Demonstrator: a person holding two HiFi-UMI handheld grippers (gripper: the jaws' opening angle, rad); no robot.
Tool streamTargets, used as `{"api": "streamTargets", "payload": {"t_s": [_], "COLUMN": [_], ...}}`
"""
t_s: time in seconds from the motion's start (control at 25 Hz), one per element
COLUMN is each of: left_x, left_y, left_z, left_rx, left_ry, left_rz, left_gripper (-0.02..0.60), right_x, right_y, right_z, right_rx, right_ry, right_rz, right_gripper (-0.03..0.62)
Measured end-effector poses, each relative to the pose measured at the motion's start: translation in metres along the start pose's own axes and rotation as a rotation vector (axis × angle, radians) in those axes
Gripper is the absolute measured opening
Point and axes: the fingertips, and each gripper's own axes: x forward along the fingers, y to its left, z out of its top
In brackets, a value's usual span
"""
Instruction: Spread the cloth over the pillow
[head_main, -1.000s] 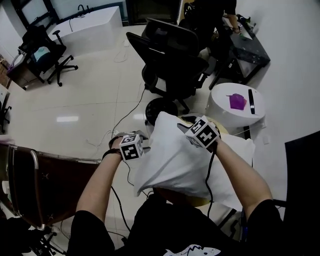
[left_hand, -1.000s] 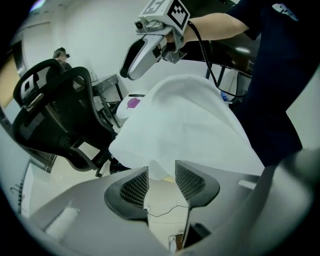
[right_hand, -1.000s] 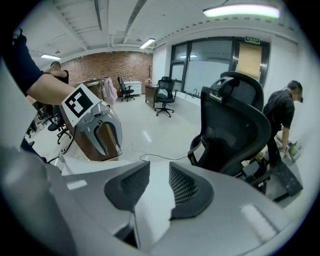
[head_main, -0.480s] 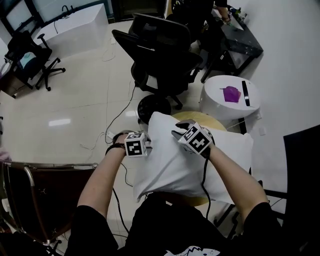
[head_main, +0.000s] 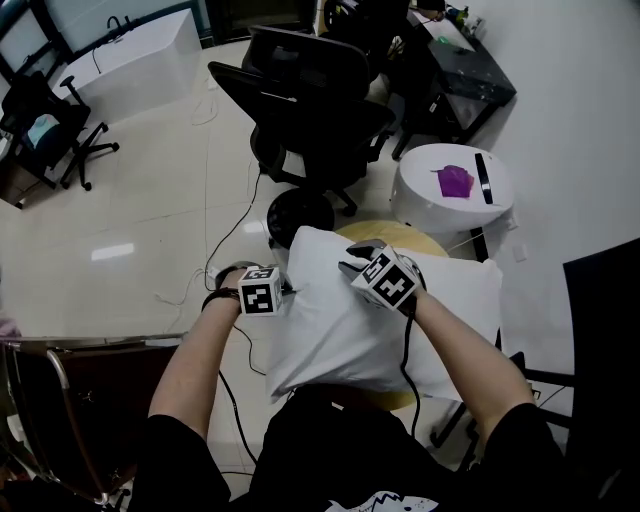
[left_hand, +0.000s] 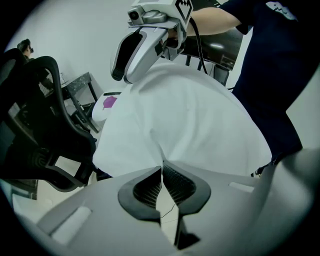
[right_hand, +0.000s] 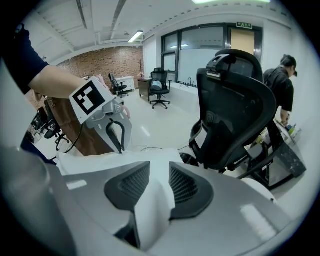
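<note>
A white cloth (head_main: 365, 330) lies over a plump pillow on a round wooden stool (head_main: 402, 238); I cannot tell cloth from pillow by sight. My left gripper (head_main: 291, 290) is at the bundle's left edge, its jaws shut on a thin pinch of white cloth (left_hand: 200, 120) in the left gripper view (left_hand: 161, 169). My right gripper (head_main: 350, 266) rests on the top, near the far corner. A thick white fold (right_hand: 152, 205) fills the gap between its pads (right_hand: 186, 186). Each gripper shows in the other's view: the right gripper (left_hand: 121, 76), the left gripper (right_hand: 120, 149).
A black office chair (head_main: 305, 105) stands just beyond the stool. To the right is a round white table (head_main: 432, 205) with a purple item (head_main: 455, 183) and a black strip (head_main: 483, 178). A brown chair (head_main: 70, 390) is at my left. Cables (head_main: 235, 225) trail on the floor. A person (right_hand: 282, 82) stands far right.
The left gripper's jaws have closed on the cloth at the pillow's left edge. Both grippers have shifted slightly away from me; the right one keeps its hold.
</note>
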Motion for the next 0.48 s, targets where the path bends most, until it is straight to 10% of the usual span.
{"api": "streamTargets", "payload": {"t_s": [0.48], "left_x": [-0.013], "left_y": [0.02], "left_z": [-0.017], "left_rx": [0.013], "left_ry": [0.058], "left_rz": [0.069], "left_gripper": [0.0], "right_x": [0.006], "right_y": [0.004], "right_z": [0.011], "right_rx": [0.008], "right_ry": [-0.017], "right_rz": [-0.001], "right_gripper": [0.132]}}
